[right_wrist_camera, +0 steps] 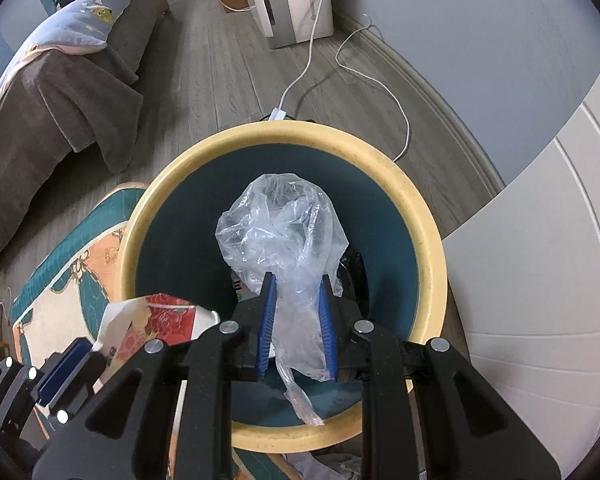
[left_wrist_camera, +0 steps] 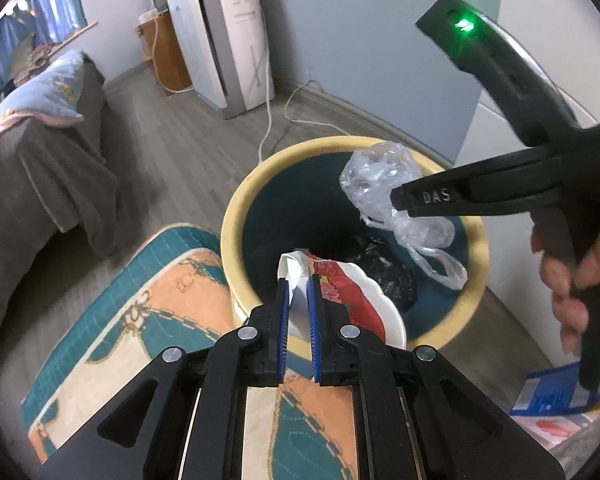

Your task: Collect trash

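A round bin with a cream rim (left_wrist_camera: 236, 216) (right_wrist_camera: 420, 216) and dark teal inside stands on the floor. My left gripper (left_wrist_camera: 299, 280) is shut on a folded paper plate with a red flower print (left_wrist_camera: 352, 292), held over the bin's near rim; the plate also shows in the right wrist view (right_wrist_camera: 156, 320). My right gripper (right_wrist_camera: 298, 280) is shut on a clear plastic bag (right_wrist_camera: 284, 232), held over the bin's opening; the bag also shows in the left wrist view (left_wrist_camera: 380, 176). A black bag (left_wrist_camera: 384, 268) lies inside the bin.
A teal and orange patterned rug (left_wrist_camera: 140, 320) lies beside the bin. A sofa with a brown cover (left_wrist_camera: 40, 172) is at the left. A white appliance (left_wrist_camera: 224, 40) and white cables (right_wrist_camera: 312, 52) are behind the bin. A white cabinet (right_wrist_camera: 540, 320) stands at the right.
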`<state>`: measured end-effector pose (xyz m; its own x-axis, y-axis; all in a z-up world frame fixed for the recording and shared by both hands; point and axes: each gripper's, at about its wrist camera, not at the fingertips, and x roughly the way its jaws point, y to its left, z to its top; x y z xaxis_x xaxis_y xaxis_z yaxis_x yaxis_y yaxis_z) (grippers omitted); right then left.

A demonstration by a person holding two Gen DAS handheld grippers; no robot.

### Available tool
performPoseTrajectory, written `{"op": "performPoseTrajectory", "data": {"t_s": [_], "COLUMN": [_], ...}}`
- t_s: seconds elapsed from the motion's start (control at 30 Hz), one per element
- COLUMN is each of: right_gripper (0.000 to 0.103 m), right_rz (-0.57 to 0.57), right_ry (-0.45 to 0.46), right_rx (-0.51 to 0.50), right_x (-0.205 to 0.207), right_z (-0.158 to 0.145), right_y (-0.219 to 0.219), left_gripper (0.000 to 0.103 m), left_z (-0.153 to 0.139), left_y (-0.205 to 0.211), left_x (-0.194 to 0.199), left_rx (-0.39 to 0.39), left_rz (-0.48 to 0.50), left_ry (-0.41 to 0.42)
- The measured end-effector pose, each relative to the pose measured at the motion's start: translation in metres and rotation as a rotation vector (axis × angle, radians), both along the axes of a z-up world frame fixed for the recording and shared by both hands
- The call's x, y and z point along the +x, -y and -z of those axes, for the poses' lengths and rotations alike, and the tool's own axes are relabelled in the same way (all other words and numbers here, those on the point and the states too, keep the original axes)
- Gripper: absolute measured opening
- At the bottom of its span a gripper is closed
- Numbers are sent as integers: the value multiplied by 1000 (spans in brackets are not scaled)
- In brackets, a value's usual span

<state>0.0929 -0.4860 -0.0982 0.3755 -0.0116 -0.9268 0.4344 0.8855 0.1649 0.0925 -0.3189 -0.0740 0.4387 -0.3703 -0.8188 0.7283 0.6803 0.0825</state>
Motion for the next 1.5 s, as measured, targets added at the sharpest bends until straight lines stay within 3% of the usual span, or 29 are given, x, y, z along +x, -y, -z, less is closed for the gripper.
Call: {"op": "performPoseTrajectory", "data": {"t_s": [0.13, 0.2, 0.23, 0.43, 0.57, 0.67, 0.87, 1.03, 1.13, 1.23, 1.33, 1.5], "right_gripper": [24, 30, 38, 68, 84, 96, 97, 97, 97, 97, 97, 97], "right_rz": [-13, -10, -4, 22, 31, 37, 4, 1, 6, 8, 5, -10], "right_ry": [10, 13, 13, 23, 28, 62, 98, 138, 151, 153, 162, 168], "right_rx": [-8, -23, -32, -71, -84, -70, -84, -141, -139, -170, -196, -232], "right_x": [3, 5, 6, 8, 5, -1, -25, -60, -78, -95, -108, -118], "right_z": [3, 3, 3, 3, -2, -13, -51, -83, -94, -101, -104, -104], "right_y": [-1, -1, 0, 2, 4, 6, -9, -21, -27, -33, -36, -40], "left_gripper": [13, 18, 19, 53, 84, 93, 98, 98, 98, 98, 98, 98], "left_z": [7, 9, 10, 11, 8, 1, -19, -52, -73, -87, -89, -91], "left_y": [0, -1, -2, -9, -17, -26, -47, -61, -72, -81, -88, -100], "left_x": [2, 0, 0, -3, -3, -4, -7, -14, -24, -33, -39, -50], "left_rx": [2, 1, 0, -16, -44, -61, -69, -65, -119, -122, -87, -170], "left_rz": [-8, -10, -13, -20, -53, -91, -160, -225, -221, -231, -267, -213], "left_ry": [-15, -16, -18, -13, -4, 2, -41, -8, 7, 35, 4, -37]}}
